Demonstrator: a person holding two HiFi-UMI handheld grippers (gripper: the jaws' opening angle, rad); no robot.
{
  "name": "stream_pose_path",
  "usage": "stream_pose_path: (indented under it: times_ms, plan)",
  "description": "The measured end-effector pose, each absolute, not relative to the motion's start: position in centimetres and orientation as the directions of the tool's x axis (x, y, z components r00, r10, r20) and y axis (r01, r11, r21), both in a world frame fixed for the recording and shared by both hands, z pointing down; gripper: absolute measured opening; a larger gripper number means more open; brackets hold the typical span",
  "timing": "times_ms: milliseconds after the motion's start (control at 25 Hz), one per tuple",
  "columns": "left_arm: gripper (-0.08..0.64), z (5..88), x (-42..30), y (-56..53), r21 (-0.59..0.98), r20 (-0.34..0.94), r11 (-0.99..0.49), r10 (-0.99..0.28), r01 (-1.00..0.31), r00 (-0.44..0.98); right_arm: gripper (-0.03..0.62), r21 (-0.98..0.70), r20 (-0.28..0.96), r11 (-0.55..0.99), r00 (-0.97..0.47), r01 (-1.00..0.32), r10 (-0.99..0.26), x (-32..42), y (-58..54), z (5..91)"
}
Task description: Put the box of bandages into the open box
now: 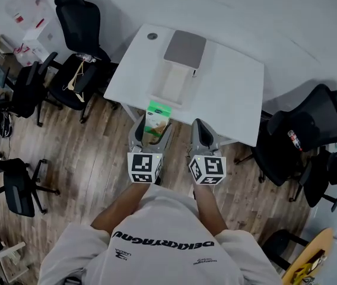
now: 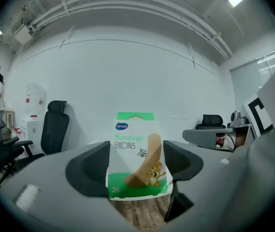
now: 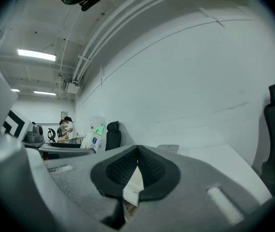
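The box of bandages (image 1: 156,116), white and green with a cartoon print, is upright between the jaws of my left gripper (image 1: 152,128), which is shut on its sides. In the left gripper view the box of bandages (image 2: 136,151) fills the gap between both pads. It hangs over the wooden floor, just short of the near edge of the white table (image 1: 234,91). The open box (image 1: 172,83), white with a raised grey lid (image 1: 185,48), lies on the table straight beyond. My right gripper (image 1: 200,130) is beside the left one, shut and holding nothing, its pads touching (image 3: 137,166).
Black office chairs (image 1: 76,64) stand left of the table, and more black chairs (image 1: 311,132) stand to its right. A round cable hole (image 1: 152,36) is at the table's far left corner. People stand far off by a water dispenser (image 2: 33,100).
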State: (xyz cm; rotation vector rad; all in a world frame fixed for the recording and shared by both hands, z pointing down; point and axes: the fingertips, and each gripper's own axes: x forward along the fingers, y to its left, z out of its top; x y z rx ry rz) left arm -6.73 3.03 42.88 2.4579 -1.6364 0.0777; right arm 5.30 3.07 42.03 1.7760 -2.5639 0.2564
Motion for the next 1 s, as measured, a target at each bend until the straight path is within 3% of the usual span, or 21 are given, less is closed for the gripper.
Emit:
stream_pose_path:
  times_ms: [1000]
  plan:
    - [0.360,44.9,-8.1,-8.6,0.203,0.205,-0.491,-0.824,-0.847,0.528,-0.002,-0.114,0.145,0.201,-0.217,-0.973,-0.965,2.5,-7.1,42.7]
